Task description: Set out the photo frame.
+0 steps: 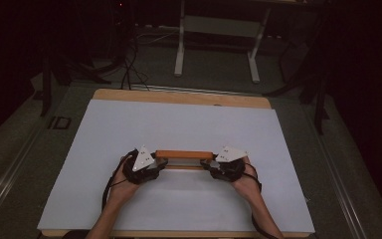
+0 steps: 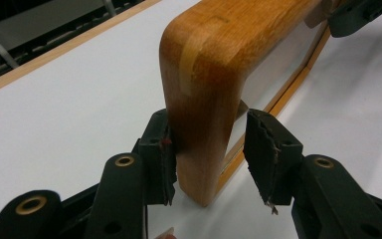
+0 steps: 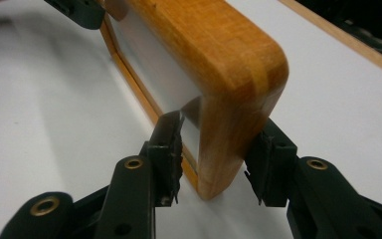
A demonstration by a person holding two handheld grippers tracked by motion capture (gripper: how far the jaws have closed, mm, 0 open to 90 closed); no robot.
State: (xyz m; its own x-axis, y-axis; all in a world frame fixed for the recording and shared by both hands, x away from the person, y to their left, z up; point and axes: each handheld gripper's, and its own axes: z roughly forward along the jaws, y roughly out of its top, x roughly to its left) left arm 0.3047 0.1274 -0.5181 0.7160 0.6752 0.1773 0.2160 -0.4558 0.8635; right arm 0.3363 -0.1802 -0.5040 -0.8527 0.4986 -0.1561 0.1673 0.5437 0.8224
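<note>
A wooden frame point(image 1: 184, 155) with rounded corners and a pale panel stands upright on its long edge on the white tabletop point(image 1: 179, 124). My left gripper point(image 1: 160, 164) is at its left end and my right gripper point(image 1: 206, 164) at its right end. In the left gripper view the frame's end post point(image 2: 209, 64) stands between the jaws of the left gripper point(image 2: 211, 159); one pad touches the wood, the other stands apart. In the right gripper view the right gripper point(image 3: 216, 159) straddles the other end post point(image 3: 229, 55), with a gap at the panel side. Both are open.
The white top has a wooden rim along its far edge point(image 1: 179, 97). Beyond it, on the dark floor, are a white metal stand point(image 1: 216, 30) and cables point(image 1: 129, 64). Dark stands flank the table on both sides.
</note>
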